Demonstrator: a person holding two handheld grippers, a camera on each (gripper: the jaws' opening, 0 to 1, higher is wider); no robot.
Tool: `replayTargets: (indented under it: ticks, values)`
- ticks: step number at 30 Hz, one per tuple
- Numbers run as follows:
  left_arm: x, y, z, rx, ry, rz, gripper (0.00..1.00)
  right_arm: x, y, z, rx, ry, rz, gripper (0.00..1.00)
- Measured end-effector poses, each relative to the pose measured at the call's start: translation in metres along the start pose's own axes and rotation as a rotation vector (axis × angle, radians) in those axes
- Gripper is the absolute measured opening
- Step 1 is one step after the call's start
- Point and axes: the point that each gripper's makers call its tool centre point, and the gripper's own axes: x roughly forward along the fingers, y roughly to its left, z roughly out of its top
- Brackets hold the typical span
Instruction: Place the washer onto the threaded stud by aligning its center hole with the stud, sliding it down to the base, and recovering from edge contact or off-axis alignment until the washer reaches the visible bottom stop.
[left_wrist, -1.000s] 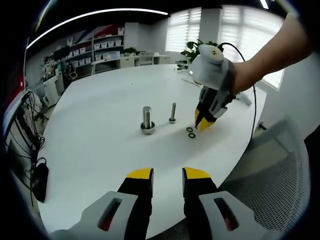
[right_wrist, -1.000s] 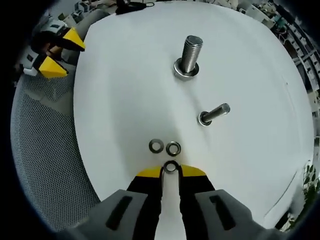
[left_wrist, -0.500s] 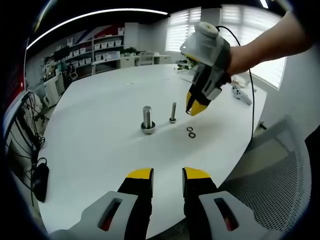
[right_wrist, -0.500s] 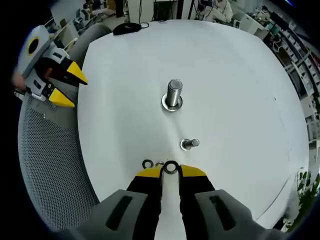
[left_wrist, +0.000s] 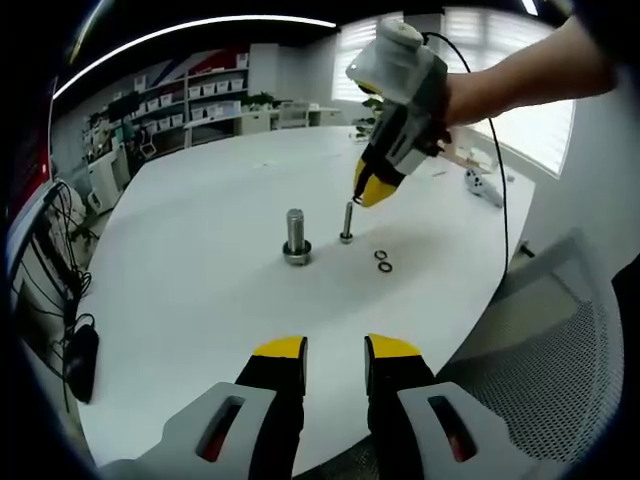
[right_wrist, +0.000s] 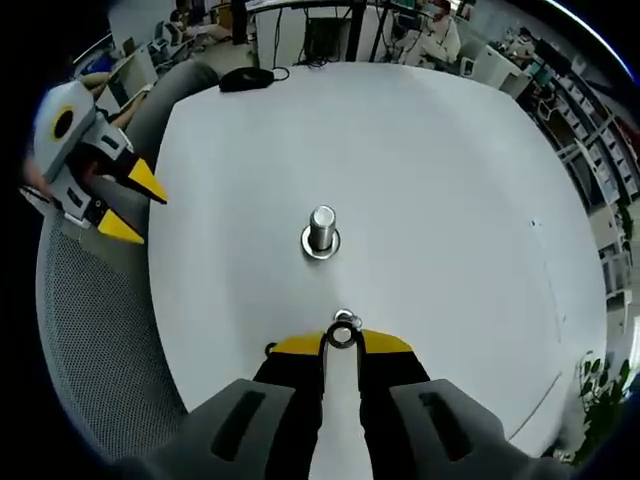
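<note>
**Washer carried over the thin stud, not yet threaded**

Left gripper view: the left gripper (left_wrist: 335, 350) waits open and empty. The right gripper (left_wrist: 372, 190) hovers above the slim threaded metal stud (left_wrist: 346, 223).

Right gripper view: jaws pinch the small steel ring washer (right_wrist: 342, 336) at their tips, directly over the stud; alignment and lowering remain.
</note>
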Motion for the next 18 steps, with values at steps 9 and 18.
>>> replayTargets:
  ticks: [9, 18]
  values:
    - [0.001, 0.001, -0.002, -0.001, 0.008, 0.004, 0.21, 0.006, -0.008, 0.002, 0.007, 0.003, -0.007, 0.14]
    - [0.0, 0.0, -0.001, 0.001, 0.008, 0.003, 0.21, 0.012, -0.009, 0.0, 0.01, 0.016, 0.002, 0.14]
